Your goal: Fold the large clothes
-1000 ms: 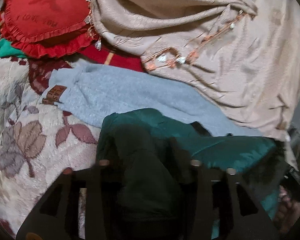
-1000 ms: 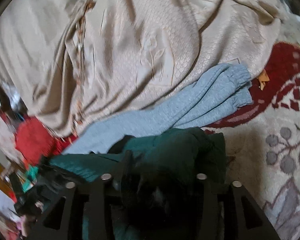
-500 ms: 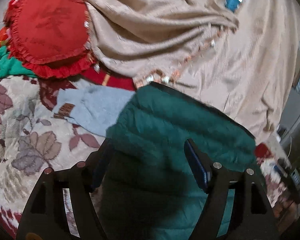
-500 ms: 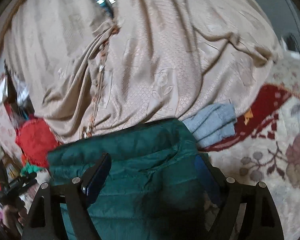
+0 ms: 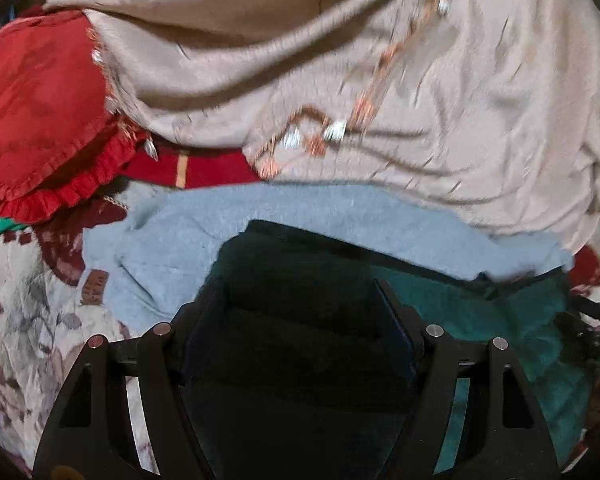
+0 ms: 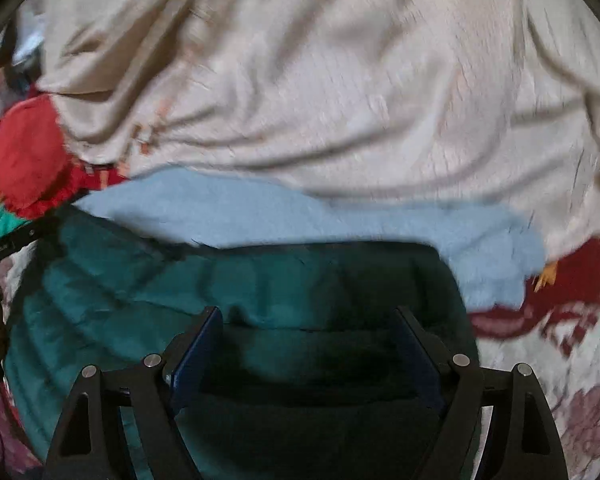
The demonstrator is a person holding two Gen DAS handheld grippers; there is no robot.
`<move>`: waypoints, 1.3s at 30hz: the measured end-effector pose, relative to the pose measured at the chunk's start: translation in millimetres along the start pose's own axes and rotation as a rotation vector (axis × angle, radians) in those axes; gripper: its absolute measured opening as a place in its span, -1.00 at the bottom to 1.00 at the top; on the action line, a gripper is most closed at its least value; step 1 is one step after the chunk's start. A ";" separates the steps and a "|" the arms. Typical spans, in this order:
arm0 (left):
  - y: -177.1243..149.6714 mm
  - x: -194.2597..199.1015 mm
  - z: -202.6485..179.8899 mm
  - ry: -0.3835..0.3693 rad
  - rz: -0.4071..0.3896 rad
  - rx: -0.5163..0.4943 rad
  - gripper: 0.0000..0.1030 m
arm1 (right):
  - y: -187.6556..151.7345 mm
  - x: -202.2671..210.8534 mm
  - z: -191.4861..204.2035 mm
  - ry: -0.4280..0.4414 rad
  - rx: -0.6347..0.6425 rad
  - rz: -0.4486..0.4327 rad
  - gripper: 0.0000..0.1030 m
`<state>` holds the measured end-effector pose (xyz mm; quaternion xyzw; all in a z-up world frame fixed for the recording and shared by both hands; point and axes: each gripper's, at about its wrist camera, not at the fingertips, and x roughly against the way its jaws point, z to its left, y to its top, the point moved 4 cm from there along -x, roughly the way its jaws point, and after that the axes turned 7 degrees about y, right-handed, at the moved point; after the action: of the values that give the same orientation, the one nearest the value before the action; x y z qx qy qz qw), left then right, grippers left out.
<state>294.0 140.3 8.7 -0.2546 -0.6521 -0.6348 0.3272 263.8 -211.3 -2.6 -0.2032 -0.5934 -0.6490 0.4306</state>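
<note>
1. Teal quilted jacket (image 5: pixel 480 304) is seen laid on the floral bedspread (image 5: pixel 16 320), partly overlapping a light-blue fleece garment (image 5: pixel 284 216) behind it; its upper edge forms a straight fold line in the right wrist view (image 6: pixel 148 280).
2. Left hand-held gripper (image 5: pixel 300 312): jaws are spread wide, and dark teal fabric is seen between the blue pads (image 5: pixel 396 332). No pinch on the fabric is visible.
3. Right hand-held gripper (image 6: pixel 308 344): jaws are likewise spread wide over the jacket, with fabric lying between the pads (image 6: pixel 196 352) and no grip seen.
4. Beige satin cloth (image 5: pixel 340 60) with an orange beaded trim is draped across the upper part of both views, its lower edge overlapping the fleece.
5. Red frilled cushion (image 5: pixel 36 112) is seen at upper left of the left wrist view, beside the beige cloth.
6. Both views are motion-blurred; fine detail cannot be told.
</note>
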 end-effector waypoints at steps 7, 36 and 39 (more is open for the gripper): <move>-27.0 -48.1 -5.4 0.074 0.076 -0.012 0.46 | -8.2 -36.9 -22.8 0.015 0.004 0.046 0.79; -75.2 81.7 -16.2 -0.219 0.001 0.007 0.55 | -70.9 50.0 71.3 0.124 0.165 -0.082 0.81; -103.2 63.1 -43.6 -0.123 0.040 -0.123 0.56 | -89.3 38.1 59.8 0.165 0.146 -0.171 0.96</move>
<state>179.9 85.1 -13.1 -0.3258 -0.6255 -0.6501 0.2828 156.7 -173.6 -13.4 -0.0661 -0.6167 -0.6530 0.4346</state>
